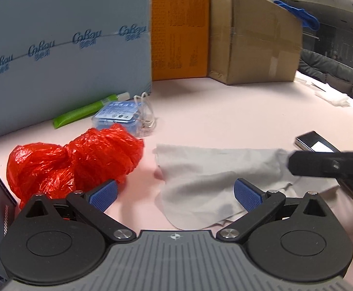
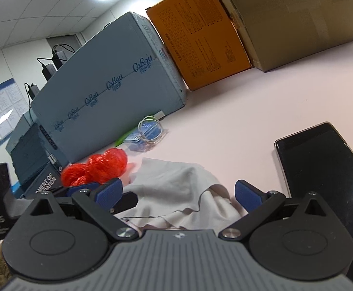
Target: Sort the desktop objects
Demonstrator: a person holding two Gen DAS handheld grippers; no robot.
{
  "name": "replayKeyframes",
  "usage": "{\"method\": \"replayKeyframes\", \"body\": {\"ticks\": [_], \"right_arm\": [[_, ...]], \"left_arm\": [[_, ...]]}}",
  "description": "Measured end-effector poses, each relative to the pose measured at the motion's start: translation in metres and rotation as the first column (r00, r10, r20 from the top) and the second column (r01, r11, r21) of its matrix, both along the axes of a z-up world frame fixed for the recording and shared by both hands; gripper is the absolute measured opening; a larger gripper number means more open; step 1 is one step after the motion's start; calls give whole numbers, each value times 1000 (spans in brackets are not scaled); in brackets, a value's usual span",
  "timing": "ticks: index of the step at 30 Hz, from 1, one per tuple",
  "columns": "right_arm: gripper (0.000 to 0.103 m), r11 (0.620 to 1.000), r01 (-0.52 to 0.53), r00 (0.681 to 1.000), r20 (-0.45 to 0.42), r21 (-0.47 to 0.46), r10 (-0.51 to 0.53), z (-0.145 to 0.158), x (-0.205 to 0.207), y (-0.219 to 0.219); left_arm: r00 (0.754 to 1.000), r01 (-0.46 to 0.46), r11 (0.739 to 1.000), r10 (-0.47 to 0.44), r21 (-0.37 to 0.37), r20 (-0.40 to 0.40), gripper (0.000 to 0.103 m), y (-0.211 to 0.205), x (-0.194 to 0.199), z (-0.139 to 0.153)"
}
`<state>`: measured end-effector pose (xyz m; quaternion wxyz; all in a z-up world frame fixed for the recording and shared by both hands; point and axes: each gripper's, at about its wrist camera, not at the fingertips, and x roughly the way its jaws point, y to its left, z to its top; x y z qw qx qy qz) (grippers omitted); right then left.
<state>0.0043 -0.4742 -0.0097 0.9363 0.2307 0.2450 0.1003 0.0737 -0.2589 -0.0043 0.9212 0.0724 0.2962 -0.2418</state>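
A grey cloth (image 1: 212, 177) lies crumpled on the pink desk, also in the right wrist view (image 2: 176, 189). My left gripper (image 1: 176, 194) is open, low over the cloth's near left part. My right gripper (image 2: 178, 194) is open over the cloth's right side; one of its fingers (image 1: 322, 163) shows at the cloth's right edge in the left wrist view. A red plastic bag (image 1: 74, 160) sits left of the cloth, also in the right wrist view (image 2: 96, 167). A black phone (image 2: 326, 169) lies to the right. A blue packet (image 1: 118, 116), a white cable (image 1: 147, 111) and a green tube (image 1: 84, 111) lie behind.
A blue-grey Cabau box (image 1: 64, 48), an orange box (image 1: 180, 31) and a brown carton (image 1: 256, 36) line the back of the desk. Dark boxes (image 2: 38, 167) stand at the left. The pink desk (image 1: 225, 111) stretches to the right.
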Motion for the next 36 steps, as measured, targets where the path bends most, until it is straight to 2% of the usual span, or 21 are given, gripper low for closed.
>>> {"method": "replayKeyframes", "body": {"ticks": [6, 10, 16, 19, 23, 32, 36], "right_arm": [[101, 999, -15, 1000, -22, -30, 14, 2, 1, 4], [101, 998, -19, 999, -32, -59, 17, 2, 0, 8], [101, 985, -19, 998, -56, -174, 9, 2, 4, 23], [101, 973, -29, 998, -65, -230, 15, 1, 5, 31], [101, 960, -38, 997, -80, -278, 16, 0, 7, 37], [101, 917, -52, 995, -97, -396, 15, 2, 11, 52], [101, 896, -45, 997, -81, -442, 10, 3, 13, 54]], "left_arm": [[996, -85, 996, 85, 10, -16, 102, 0, 15, -1], [991, -127, 992, 126, -15, -42, 102, 4, 23, -1], [993, -120, 993, 120, -12, -19, 102, 1, 21, 1], [989, -147, 988, 148, -39, 10, 102, 4, 19, 4], [985, -171, 983, 170, -66, -12, 102, 6, 26, 4], [984, -179, 984, 179, 4, -17, 102, -6, 33, -3], [984, -177, 984, 177, 10, -22, 102, -7, 33, -4]]}}
